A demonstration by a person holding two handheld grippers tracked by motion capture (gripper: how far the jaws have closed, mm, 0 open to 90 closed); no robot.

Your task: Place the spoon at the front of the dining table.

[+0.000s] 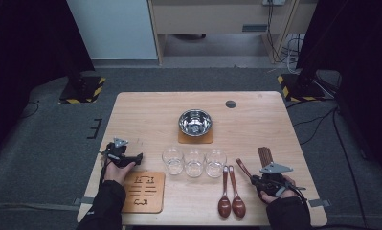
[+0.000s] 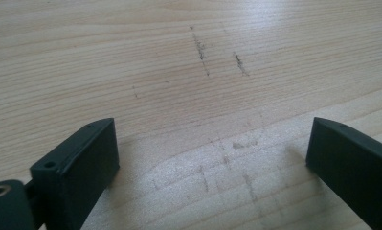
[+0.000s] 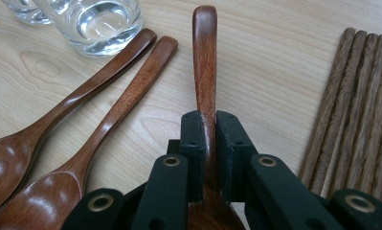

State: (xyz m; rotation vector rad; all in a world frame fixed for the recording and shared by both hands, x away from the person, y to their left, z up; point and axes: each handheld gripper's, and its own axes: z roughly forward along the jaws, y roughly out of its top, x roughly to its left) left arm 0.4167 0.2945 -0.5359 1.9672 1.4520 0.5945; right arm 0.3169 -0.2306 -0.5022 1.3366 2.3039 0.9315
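Now right hand-held gripper (image 3: pixel 207 143) clamps wooden spoon (image 3: pixel 204 62); left hand-held gripper (image 2: pixel 212 158) gapes.

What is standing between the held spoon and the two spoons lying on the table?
Nothing visible stands there. The right gripper is shut on the held spoon, whose handle points away from the fingers. The two spoons lie side by side to its left in the right gripper view, with bare table between.

Sitting on a mat (image 1: pixel 195 137) mid-counter (image 1: pixel 145 110): bowl (image 1: pixel 195 121). Standing before it, three glasses (image 1: pixel 194 162) abreast. Lying nearer right, two spoons (image 1: pixel 230 194) side by side; beyond them, probably chopsticks (image 1: pixel 265 154). Resting near left: trivet (image 1: pixel 144 191).
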